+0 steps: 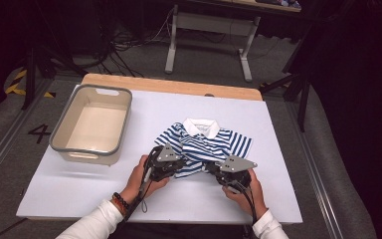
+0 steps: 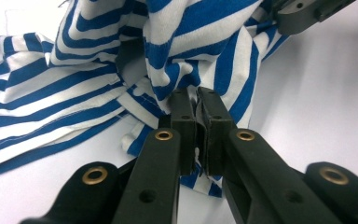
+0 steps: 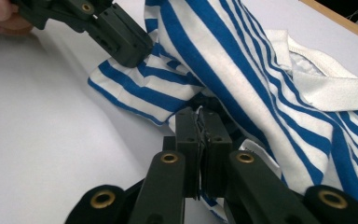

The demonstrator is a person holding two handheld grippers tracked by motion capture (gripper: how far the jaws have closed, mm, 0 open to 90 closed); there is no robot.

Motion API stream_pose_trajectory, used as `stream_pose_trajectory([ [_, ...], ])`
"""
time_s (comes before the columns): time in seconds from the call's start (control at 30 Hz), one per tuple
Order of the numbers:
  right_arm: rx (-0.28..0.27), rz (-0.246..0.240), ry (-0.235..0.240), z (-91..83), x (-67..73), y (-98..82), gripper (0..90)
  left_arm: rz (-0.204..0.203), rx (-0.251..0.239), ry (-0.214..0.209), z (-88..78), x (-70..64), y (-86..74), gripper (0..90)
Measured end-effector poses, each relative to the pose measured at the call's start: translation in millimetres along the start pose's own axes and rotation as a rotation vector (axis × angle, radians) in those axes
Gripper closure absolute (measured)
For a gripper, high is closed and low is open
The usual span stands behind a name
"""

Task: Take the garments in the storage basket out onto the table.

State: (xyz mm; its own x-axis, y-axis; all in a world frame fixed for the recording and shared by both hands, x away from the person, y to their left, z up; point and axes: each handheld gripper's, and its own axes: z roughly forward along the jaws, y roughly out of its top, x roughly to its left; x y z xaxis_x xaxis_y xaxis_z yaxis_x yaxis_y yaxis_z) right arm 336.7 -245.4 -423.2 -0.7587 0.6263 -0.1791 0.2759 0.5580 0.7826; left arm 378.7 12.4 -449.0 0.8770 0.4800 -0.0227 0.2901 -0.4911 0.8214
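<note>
A blue-and-white striped polo shirt (image 1: pixel 204 142) with a white collar (image 1: pixel 202 127) lies on the white table top (image 1: pixel 278 134), collar at the far side. At the shirt's near left hem, my left gripper (image 1: pixel 179 166) is shut on a fold of the striped fabric (image 2: pixel 177 70), which bunches up over its pads (image 2: pixel 182 112). My right gripper (image 1: pixel 210 168) pinches the near right hem and is shut on the cloth (image 3: pixel 242 70) as well. The shirt's near part is lifted and crumpled between the two grippers. The left gripper's jaws also appear at the top left of the right gripper view.
A beige tub with a grey rim (image 1: pixel 62 142) stands empty at the left of the table. A wooden strip (image 1: pixel 169 84) runs along the far edge. Beyond it are a desk frame (image 1: pixel 209 25) and cables on the floor. White table surface lies to the right of the shirt.
</note>
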Motion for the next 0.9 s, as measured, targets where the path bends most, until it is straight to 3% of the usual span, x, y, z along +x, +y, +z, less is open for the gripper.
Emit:
stream_pose_trajectory([
  [0.17,-0.026,-0.008,0.000,-13.4,0.5,0.9,87.8,0.013,-0.018,-0.012,-10.5,-2.2,3.4,87.5],
  [0.37,-0.067,0.001,-0.007,-37.1,-2.4,-3.5,87.8,0.032,-0.049,0.024,-38.4,0.1,8.5,87.5],
  [0.5,-0.088,0.017,-0.018,-54.4,-7.9,-13.5,87.9,0.033,-0.039,0.037,-51.6,2.7,7.4,87.5],
  [0.67,-0.100,0.049,-0.019,-70.6,-15.5,-28.3,88.1,0.026,-0.011,0.032,-58.3,4.8,1.6,87.5],
  [0.77,-0.078,0.042,-0.016,-75.1,-17.7,-35.4,89.4,0.015,0.006,0.034,-61.6,6.2,-3.5,87.4],
  [0.9,-0.066,0.064,-0.005,-79.4,-21.3,-44.4,90.0,-0.023,0.007,0.002,-66.3,10.2,-10.4,86.9],
])
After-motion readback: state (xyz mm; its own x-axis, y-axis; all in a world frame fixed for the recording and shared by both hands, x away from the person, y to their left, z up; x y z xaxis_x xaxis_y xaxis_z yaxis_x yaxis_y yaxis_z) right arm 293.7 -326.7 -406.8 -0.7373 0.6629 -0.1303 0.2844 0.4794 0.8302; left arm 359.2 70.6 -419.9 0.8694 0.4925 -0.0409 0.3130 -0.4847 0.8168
